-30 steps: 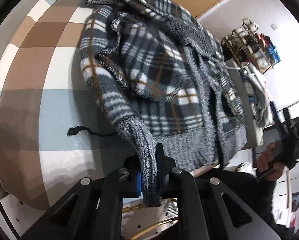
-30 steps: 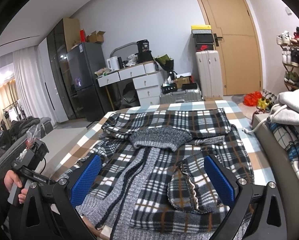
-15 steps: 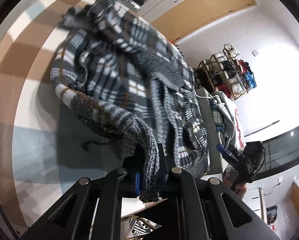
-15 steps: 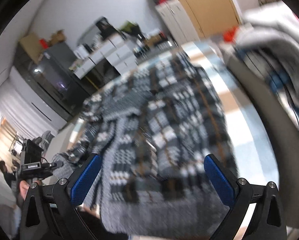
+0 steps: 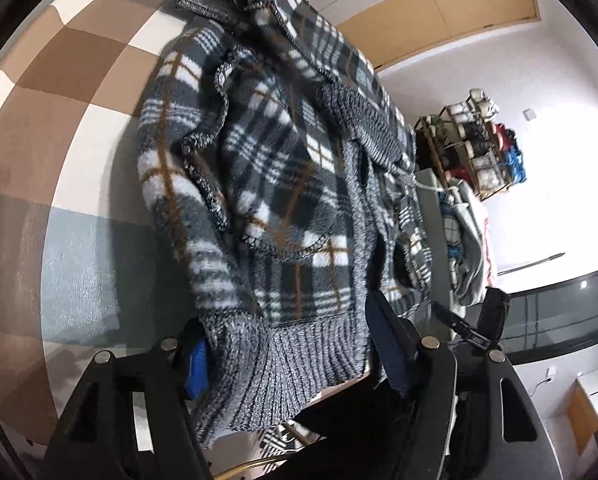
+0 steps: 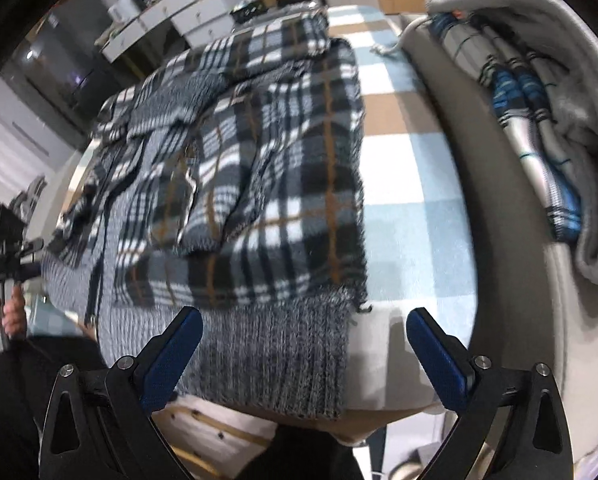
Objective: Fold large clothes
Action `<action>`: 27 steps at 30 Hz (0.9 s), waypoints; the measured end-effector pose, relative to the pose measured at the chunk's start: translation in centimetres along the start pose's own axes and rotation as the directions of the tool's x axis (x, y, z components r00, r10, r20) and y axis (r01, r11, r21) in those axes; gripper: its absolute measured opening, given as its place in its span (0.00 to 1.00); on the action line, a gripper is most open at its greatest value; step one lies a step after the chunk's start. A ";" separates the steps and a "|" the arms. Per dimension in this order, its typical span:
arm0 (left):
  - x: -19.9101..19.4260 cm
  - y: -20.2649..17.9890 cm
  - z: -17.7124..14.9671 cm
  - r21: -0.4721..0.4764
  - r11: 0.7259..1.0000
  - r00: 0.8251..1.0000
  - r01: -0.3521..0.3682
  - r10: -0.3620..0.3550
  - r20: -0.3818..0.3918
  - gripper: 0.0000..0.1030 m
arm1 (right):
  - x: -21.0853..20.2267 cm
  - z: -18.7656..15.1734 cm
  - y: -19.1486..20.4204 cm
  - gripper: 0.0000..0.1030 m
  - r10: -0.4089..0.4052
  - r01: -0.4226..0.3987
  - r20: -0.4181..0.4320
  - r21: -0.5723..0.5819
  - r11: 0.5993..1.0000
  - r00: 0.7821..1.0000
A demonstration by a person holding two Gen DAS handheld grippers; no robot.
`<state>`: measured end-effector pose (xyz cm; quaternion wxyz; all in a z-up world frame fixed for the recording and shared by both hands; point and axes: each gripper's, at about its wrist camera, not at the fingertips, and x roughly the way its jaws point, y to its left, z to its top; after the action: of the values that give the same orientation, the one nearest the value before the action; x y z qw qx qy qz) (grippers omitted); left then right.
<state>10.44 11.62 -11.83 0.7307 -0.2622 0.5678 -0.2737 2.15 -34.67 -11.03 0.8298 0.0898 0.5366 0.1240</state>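
A plaid fleece jacket with grey ribbed knit trim lies spread across your checked bedspread, its hem hanging over the near edge. Your left gripper is opening, the ribbed hem draped loosely between its jaws. Your right gripper stands wide apart just above the hem's right corner, holding nothing. A pile of folded laundry sits to the jacket's right.

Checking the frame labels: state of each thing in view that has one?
plaid jacket: spread on the bed, sleeves folded in, ribbed hem hanging over the edge
left gripper: jaws opening, hem between them
right gripper: open, empty, above the hem
grey clothes: heaped beside the bed
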 end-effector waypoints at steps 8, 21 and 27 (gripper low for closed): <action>0.5 0.5 -0.3 -0.014 0.999 0.999 -0.037 0.036 -0.033 0.61 | 0.7 -0.2 0.2 0.98 0.109 -0.109 -0.038 0.014 0.994 0.993; 0.7 0.7 -0.5 -0.017 0.998 0.998 -0.056 0.055 -0.039 0.61 | 1.0 -1.6 -0.7 0.83 0.487 -0.483 -0.023 0.101 0.870 0.873; 0.9 0.4 -0.5 -0.006 0.998 0.997 -0.070 0.070 -0.036 0.61 | 1.4 -2.4 -1.2 0.75 0.560 -0.551 -0.030 0.140 0.823 0.828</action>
<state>10.18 11.24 -12.86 0.7287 -0.2399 0.5906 -0.2505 0.68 -35.37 -13.58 0.7311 0.2898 0.5226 0.3293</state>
